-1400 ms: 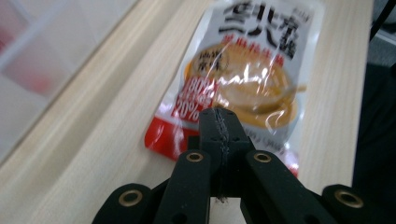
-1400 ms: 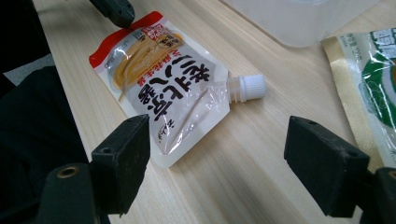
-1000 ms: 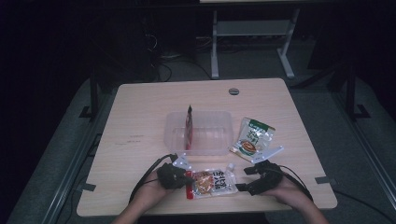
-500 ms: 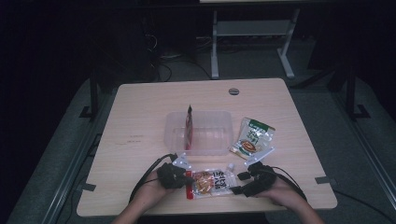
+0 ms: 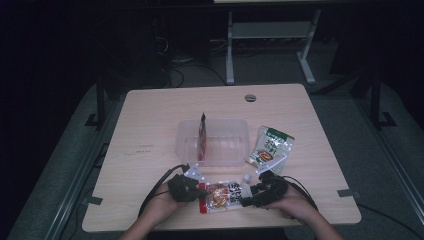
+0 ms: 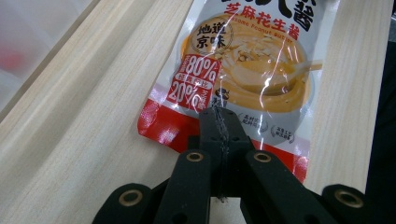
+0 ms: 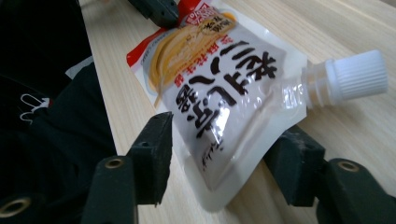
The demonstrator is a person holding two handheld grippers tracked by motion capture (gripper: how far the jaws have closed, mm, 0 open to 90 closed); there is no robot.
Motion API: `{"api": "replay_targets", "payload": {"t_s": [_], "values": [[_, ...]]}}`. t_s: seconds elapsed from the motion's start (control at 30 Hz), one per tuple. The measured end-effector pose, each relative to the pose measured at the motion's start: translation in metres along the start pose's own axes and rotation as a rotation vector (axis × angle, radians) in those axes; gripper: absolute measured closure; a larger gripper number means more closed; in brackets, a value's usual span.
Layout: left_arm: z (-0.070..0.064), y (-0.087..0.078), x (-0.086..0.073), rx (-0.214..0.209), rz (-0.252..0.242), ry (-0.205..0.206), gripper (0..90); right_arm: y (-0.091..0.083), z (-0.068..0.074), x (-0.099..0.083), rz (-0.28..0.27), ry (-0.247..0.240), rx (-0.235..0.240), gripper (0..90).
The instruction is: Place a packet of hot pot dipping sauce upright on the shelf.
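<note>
**Sauce pouch lies lengthwise between the two grippers**

High view: the sauce pouch (image 5: 223, 195) lies flat near the front edge of the table (image 5: 150, 125), its long axis running side to side. The left gripper (image 5: 200, 192) meets its red bottom end and the right gripper (image 5: 248, 200) comes in at its spout end, so each hand is equally near its own end. A clear plastic tub (image 5: 230, 145) with a red packet (image 5: 202, 136) standing in it sits behind, and a green packet (image 5: 270, 147) lies to the tub's right.

Left gripper view: the left gripper (image 6: 219, 116) has its jaws clenched together on the pouch's (image 6: 243, 74) red sealed edge; the pouch stretches straight away from it.

Right gripper view: the right gripper (image 7: 229, 140) stands spread wide, one jaw on either side of the pouch (image 7: 224, 93) without pinching it. The white cap (image 7: 357, 74) points off to one side, just beyond the far jaw. By the look of it, closing would catch the pouch across its width near the spout.
</note>
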State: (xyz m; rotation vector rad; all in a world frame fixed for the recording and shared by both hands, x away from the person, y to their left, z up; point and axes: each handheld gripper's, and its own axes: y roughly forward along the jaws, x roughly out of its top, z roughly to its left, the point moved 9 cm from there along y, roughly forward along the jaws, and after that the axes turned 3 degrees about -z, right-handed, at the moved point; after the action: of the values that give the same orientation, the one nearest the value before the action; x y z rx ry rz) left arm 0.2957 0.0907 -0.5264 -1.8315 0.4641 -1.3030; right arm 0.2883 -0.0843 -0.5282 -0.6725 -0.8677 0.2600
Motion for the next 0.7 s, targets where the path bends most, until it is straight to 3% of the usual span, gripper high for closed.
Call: {"api": "replay_targets", "payload": {"t_s": [0.2,0.37,0.47,0.7], "values": [[0.000,0.000,0.000,-0.005,0.002,0.001,89.9,0.002,-0.001,0.009,-0.031,0.007,0.013,56.2],[0.001,-0.001,-0.001,-0.004,0.004,0.003,89.9,-0.005,0.000,0.020,-0.106,0.016,0.050,73.6],[0.001,-0.001,-0.001,-0.003,0.004,0.004,89.9,-0.005,0.004,0.025,-0.114,-0.007,0.053,82.8],[0.000,0.000,0.000,-0.001,0.002,0.004,89.9,-0.006,0.010,0.031,-0.128,-0.075,0.046,89.6]]}}
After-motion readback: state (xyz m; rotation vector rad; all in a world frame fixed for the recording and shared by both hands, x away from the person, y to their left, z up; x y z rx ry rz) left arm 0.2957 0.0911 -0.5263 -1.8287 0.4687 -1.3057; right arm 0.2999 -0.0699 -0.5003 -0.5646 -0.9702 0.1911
